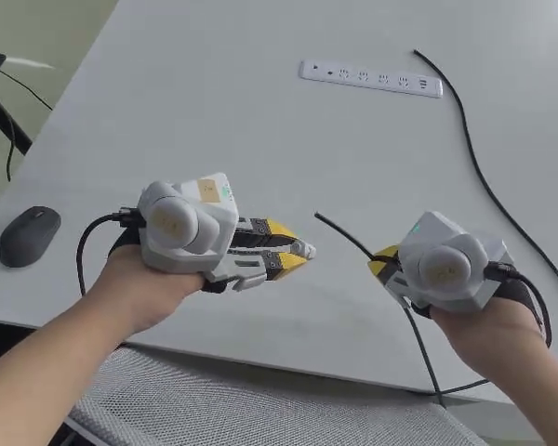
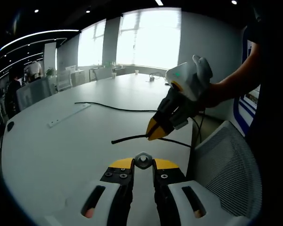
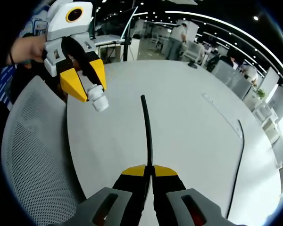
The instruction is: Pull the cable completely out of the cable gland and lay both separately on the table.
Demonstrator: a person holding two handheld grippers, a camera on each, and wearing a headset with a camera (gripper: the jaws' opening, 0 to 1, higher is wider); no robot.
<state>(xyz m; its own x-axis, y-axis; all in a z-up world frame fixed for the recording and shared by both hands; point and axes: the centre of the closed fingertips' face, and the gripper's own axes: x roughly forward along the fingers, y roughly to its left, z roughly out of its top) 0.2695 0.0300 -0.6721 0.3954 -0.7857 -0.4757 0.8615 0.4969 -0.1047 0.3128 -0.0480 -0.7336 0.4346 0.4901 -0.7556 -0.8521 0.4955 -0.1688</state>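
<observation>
Worktop (image 1: 260, 139): plenty of bare surface in front of both hands, so judged the step now is just laying down, since the cable (image 3: 146, 132) is already free of the cable gland (image 3: 99, 100) w/ a clear gap btwn them.

To do it well: lower each piece onto the worktop before opening, and keep them well apart. Bring the cable's trailing part up, as it hangs over the near edge and its weight could drag it off.

Left hand-held gripper (image 1: 293, 249): jaws clamped on the gland, which pokes out past the yellow tips. The hand comes in from lower left, pointing right.

Right hand-held gripper (image 1: 386, 265): jaws closed on the cable, free end sticking out ahead. The hand comes in from lower right, pointing left. Tips face each other, near but not touching.
</observation>
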